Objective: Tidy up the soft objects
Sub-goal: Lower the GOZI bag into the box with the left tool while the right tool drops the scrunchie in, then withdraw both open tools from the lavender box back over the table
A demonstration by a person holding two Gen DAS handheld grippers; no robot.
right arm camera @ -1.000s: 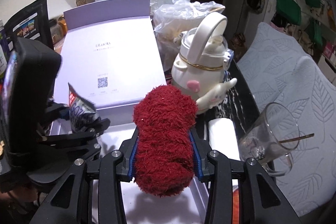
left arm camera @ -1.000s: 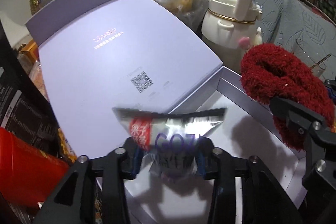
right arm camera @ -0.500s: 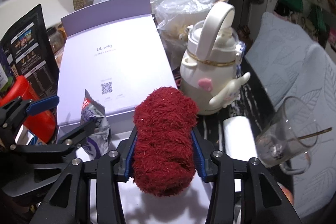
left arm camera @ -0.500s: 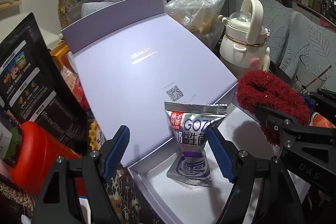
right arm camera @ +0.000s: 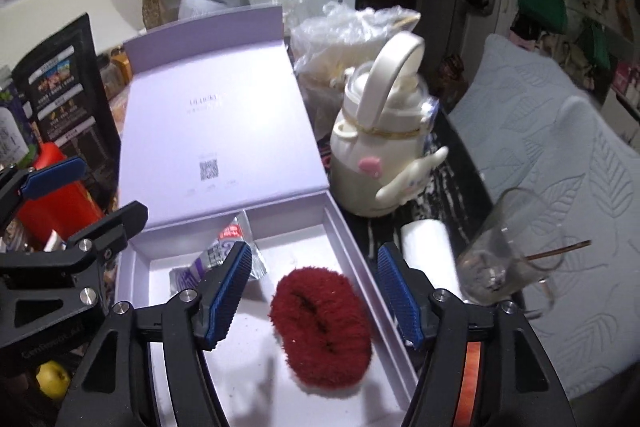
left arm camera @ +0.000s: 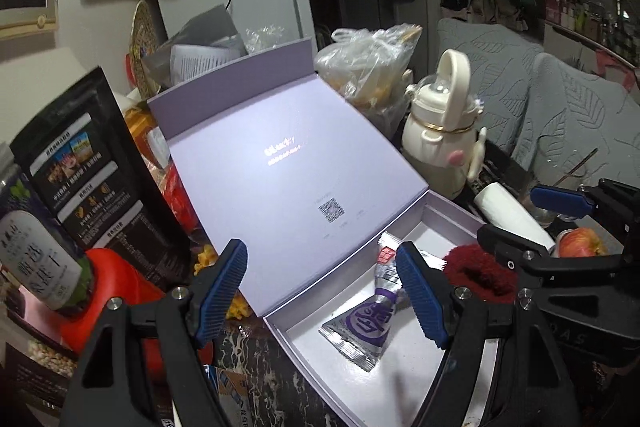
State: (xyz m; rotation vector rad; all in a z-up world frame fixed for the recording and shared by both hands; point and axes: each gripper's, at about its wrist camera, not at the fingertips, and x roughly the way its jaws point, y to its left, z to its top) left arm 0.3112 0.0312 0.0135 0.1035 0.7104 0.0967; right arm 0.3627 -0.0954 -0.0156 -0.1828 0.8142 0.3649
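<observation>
An open lilac box lies in front of me, its lid leaning back. A silver and purple snack packet lies in the tray. Beside it lies a fuzzy red ball, loose on the tray floor. My left gripper is open above the tray's near left corner, nothing between its pads. My right gripper hangs over the red ball, its jaws opening, the pads clear of the ball on both sides.
A cream kettle-shaped bottle stands right of the box, with a plastic bag behind it. A white roll and a glass mug lie at the right. A black pouch and red container crowd the left side.
Both grippers let go: the packet dropped from the left one and the red ball from the right one into the tray. The left gripper rose and drew back.
</observation>
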